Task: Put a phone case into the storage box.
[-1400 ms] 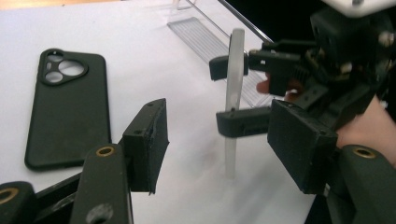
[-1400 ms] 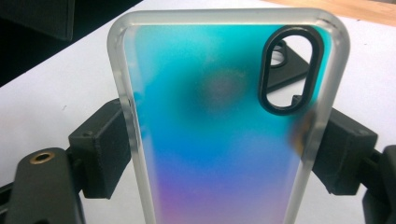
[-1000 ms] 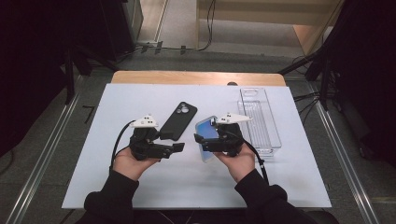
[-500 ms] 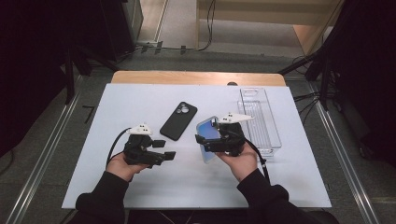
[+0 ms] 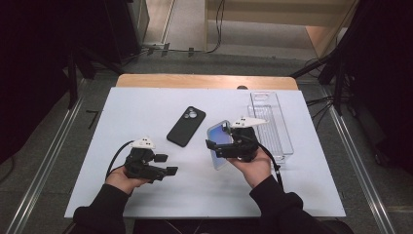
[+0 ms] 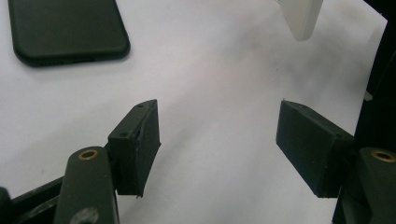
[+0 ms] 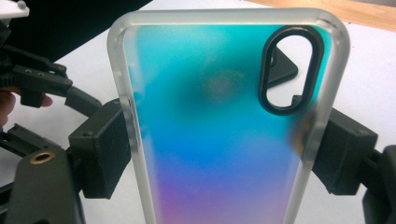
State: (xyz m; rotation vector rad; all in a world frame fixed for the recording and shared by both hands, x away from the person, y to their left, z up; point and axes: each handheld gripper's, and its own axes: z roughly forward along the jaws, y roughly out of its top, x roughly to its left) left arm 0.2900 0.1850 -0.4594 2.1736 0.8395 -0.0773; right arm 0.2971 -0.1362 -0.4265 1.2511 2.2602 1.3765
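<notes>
A black phone [image 5: 186, 126] lies camera-side up on the white table [image 5: 146, 107], and its lower end shows in the left gripper view [image 6: 65, 28]. My left gripper [image 5: 166, 164] hovers near the table's front left, below the phone and apart from it. Its jaws stand open over bare table with nothing between them [image 6: 217, 135]. My right gripper [image 5: 219, 148] is shut on a frosted phone case [image 5: 218, 141] with a blue-to-purple back. It holds the case upright by its long edges [image 7: 224, 154], and the case's black camera ring [image 7: 289, 70] sits at the upper right.
A clear plastic tray [image 5: 272, 122] lies lengthwise right of the right hand. A wooden strip [image 5: 204, 82] borders the table's far edge. Metal rails run along both sides of the table. The left hand and its gripper [image 7: 37, 84] appear beyond the case in the right gripper view.
My left gripper has drawn back from the black phone's lower end toward the near left and sunk lower. The phone, the right gripper and the case have stayed put.
</notes>
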